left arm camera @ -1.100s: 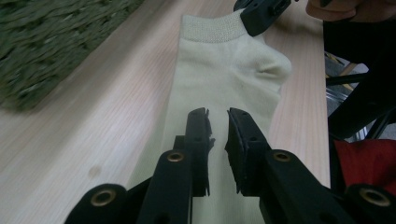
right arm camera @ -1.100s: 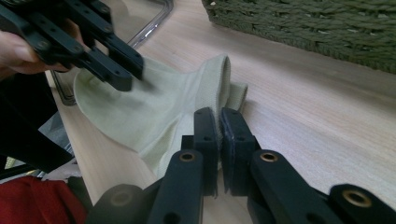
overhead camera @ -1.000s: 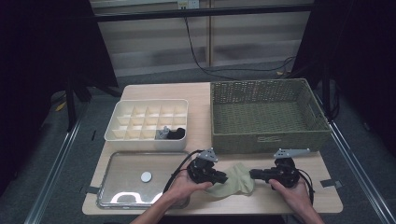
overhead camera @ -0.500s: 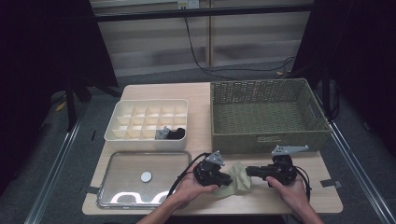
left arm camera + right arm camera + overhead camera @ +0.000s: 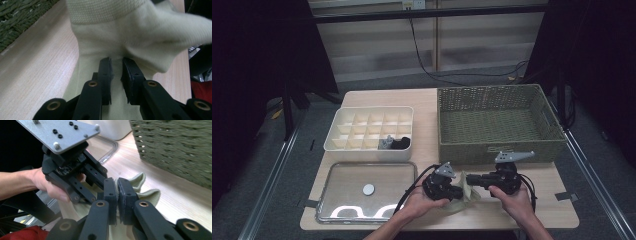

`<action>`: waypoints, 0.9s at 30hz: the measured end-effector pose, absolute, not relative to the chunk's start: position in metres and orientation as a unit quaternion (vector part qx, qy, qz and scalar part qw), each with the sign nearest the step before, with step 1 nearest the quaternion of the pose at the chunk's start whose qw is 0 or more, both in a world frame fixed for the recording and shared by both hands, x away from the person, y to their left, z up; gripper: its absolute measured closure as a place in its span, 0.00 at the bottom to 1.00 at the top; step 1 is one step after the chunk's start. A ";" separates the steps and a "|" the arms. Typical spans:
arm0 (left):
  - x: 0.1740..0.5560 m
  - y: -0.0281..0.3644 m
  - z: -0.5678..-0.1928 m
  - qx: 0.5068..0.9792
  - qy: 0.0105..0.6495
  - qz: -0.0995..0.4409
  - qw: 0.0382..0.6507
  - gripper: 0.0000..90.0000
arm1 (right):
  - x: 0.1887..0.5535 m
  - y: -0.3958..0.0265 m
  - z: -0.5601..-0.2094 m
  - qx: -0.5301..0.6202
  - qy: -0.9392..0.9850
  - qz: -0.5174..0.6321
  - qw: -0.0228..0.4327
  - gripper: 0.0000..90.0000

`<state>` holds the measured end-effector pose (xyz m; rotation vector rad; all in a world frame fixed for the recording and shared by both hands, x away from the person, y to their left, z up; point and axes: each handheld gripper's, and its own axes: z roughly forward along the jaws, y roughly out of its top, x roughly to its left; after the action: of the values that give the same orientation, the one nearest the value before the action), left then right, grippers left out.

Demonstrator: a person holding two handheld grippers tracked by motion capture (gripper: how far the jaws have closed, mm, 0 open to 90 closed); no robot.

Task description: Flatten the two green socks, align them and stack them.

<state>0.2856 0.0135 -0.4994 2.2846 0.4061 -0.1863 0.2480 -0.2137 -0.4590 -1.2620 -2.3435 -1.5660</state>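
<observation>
A pale cream-green knitted sock (image 5: 466,194) lies bunched on the wooden table near its front edge, between my two hands. My left gripper (image 5: 458,192) comes at it from the left. In the left gripper view, the left gripper (image 5: 116,63) is shut on a fold of the sock (image 5: 130,30), whose ribbed cuff hangs beyond the tips. My right gripper (image 5: 470,179) reaches in from the right. In the right gripper view, the right gripper (image 5: 117,183) has its pads nearly together on a thin edge of the sock (image 5: 147,193).
A green wicker basket (image 5: 497,120) stands just behind the hands. At the back left a white compartment box (image 5: 369,130) holds dark items (image 5: 394,144) in one cell. A clear tray (image 5: 337,175) with a white disc (image 5: 368,189) lies at the front left.
Both hands have drawn closer together. The sock between them is more bunched. The right gripper has shifted left and slightly up.
</observation>
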 end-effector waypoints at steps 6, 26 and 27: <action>0.287 0.018 -0.498 0.898 0.165 -0.078 0.401 0.83 | 0.249 -0.208 -0.460 -0.405 -0.762 -0.504 0.029 0.96; 0.277 0.072 -0.488 0.902 0.169 -0.064 0.392 0.59 | 0.251 -0.197 -0.465 -0.399 -0.772 -0.493 0.033 0.96; 0.277 0.072 -0.489 0.904 0.171 -0.064 0.387 0.57 | 0.251 -0.196 -0.465 -0.399 -0.773 -0.493 0.035 0.96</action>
<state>0.2769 0.0718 -0.4892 2.3001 0.4339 -0.1623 0.2513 -0.1960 -0.4652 -1.2252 -2.3749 -1.5162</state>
